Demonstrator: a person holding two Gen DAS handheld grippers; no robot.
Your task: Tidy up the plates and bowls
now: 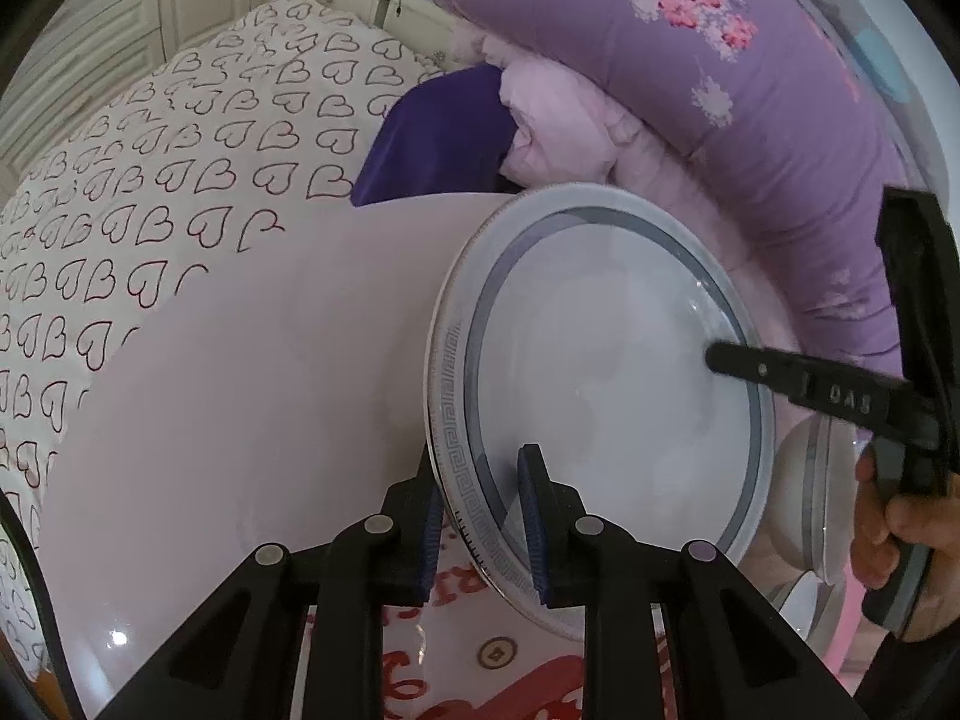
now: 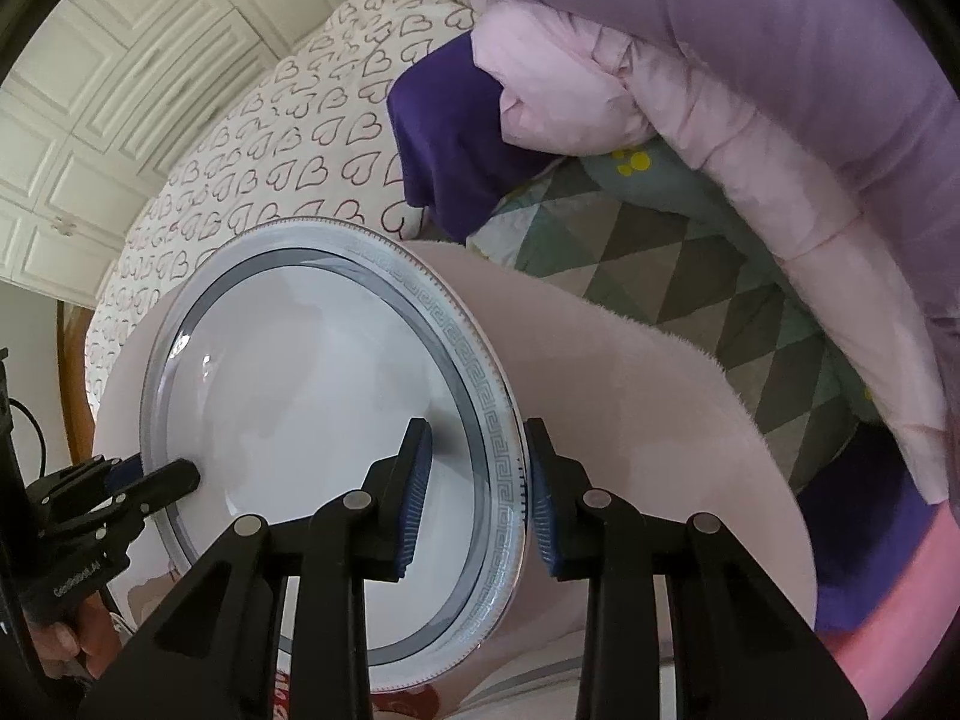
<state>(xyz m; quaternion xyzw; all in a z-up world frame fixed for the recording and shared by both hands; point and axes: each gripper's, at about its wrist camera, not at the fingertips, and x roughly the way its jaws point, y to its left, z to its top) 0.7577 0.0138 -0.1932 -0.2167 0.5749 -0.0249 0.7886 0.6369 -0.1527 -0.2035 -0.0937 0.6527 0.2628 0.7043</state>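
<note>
On a bed strewn with a heart-print cover [image 1: 180,180] and a purple quilt [image 1: 720,60], a white plate [image 1: 600,372] with a grey patterned border lies on a pale pink mat [image 1: 240,420]. The left gripper [image 1: 483,525] and the right gripper [image 2: 477,501] each straddle the plate's rim on opposite sides, fingers closed in around it. Two grips probably keep the slippery plate level for lifting; whether the pads already press I cannot tell.

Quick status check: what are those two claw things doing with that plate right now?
Left gripper and right gripper clamped on opposite rims of the patterned plate. Plate over a big white disc. Bedding close behind.
</note>
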